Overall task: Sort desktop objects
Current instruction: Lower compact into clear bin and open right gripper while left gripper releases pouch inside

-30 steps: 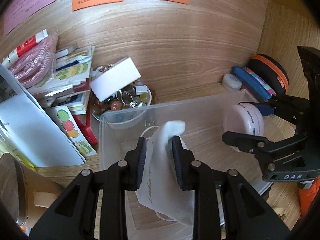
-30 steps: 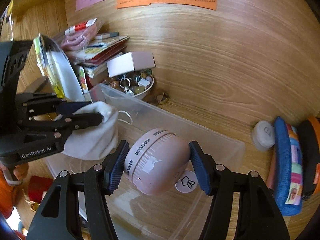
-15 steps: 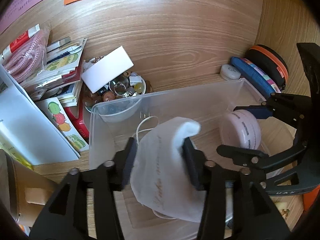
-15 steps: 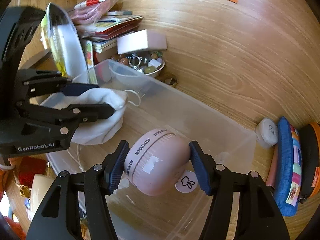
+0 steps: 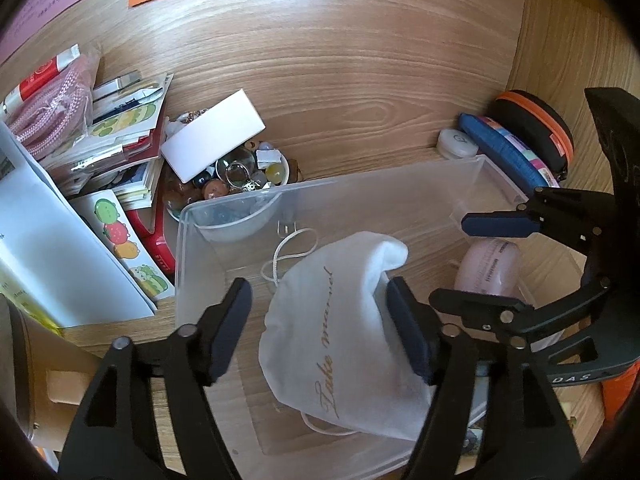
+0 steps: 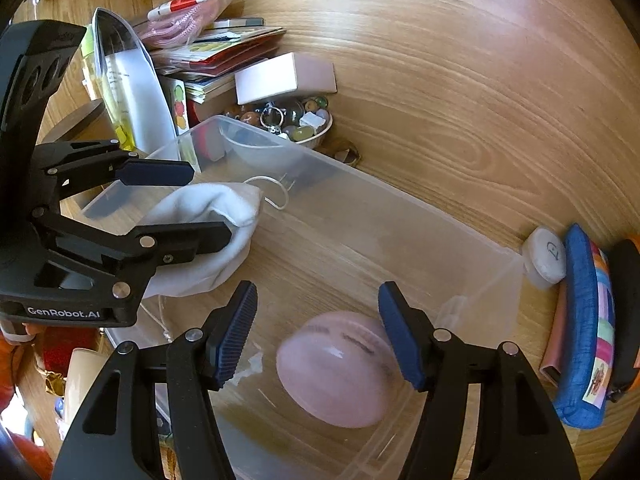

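Note:
A clear plastic bin (image 5: 360,188) (image 6: 400,208) stands on the wooden desk. A white drawstring pouch (image 5: 340,320) (image 6: 200,236) with gold script lies in its left part. My left gripper (image 5: 320,316) is open above the pouch, its jaws spread on either side. A pink round timer (image 6: 340,364) (image 5: 490,268) lies in the bin's right part. My right gripper (image 6: 318,332) is open just above the timer, no longer holding it.
A bowl of beads and keyrings (image 5: 236,184) under a white box (image 5: 212,136) sits behind the bin. Stacked booklets and sticker sheets (image 5: 116,136) lie at the left. A white puck (image 6: 546,256), a blue pouch (image 6: 588,328) and an orange-rimmed case (image 5: 536,128) line the right wall.
Both grippers lowered into the bin and opened. The left let go of the white pouch; the right let go of the pink timer, which now lies on the bin floor.

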The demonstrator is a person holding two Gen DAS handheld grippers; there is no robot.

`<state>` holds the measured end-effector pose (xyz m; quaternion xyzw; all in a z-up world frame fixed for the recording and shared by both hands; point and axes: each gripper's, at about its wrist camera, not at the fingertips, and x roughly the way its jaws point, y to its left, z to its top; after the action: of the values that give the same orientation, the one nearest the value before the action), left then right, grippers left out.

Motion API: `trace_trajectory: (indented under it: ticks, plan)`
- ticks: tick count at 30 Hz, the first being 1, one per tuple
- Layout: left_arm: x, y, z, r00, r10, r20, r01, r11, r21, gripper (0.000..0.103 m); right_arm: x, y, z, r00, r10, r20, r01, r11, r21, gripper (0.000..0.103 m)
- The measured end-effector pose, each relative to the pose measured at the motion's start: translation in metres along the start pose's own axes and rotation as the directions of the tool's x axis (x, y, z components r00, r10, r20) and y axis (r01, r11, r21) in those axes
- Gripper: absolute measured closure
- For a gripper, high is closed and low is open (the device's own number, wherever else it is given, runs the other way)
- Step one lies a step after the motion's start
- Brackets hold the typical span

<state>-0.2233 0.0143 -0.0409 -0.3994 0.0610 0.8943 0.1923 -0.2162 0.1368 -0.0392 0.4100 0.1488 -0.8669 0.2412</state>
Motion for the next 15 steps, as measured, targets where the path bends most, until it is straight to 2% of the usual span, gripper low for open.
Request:
trace_trajectory:
  ticks: [5,7,9,12,15]
  plan:
    - [-0.002,0.004,0.0,1.0,-0.013,0.003,0.013,1.0,-0.019,0.029,-0.007,-0.004,0.002,0.999,0.04,0.029,-0.04,0.999,0.026,0.034]
    - [-0.003,0.006,0.002,0.999,-0.048,0.0,0.048,0.998,-0.039,0.029,-0.012,-0.009,0.003,0.996,0.069,0.051,-0.072,0.996,0.052,0.032]
    - [-0.006,0.008,0.004,0.998,-0.067,-0.001,0.066,0.996,-0.061,0.029,-0.019,-0.015,0.004,0.994,0.075,0.082,-0.082,0.993,0.082,0.024]
    - [-0.017,0.006,0.007,0.999,-0.023,0.04,0.025,0.999,-0.042,0.028,-0.027,-0.024,0.005,0.989,0.079,0.127,-0.095,0.988,0.12,0.019]
    - [-0.027,0.004,0.008,0.997,0.008,0.079,-0.005,0.999,-0.038,0.016,-0.029,-0.031,0.006,0.987,0.08,0.138,-0.102,0.982,0.159,0.019]
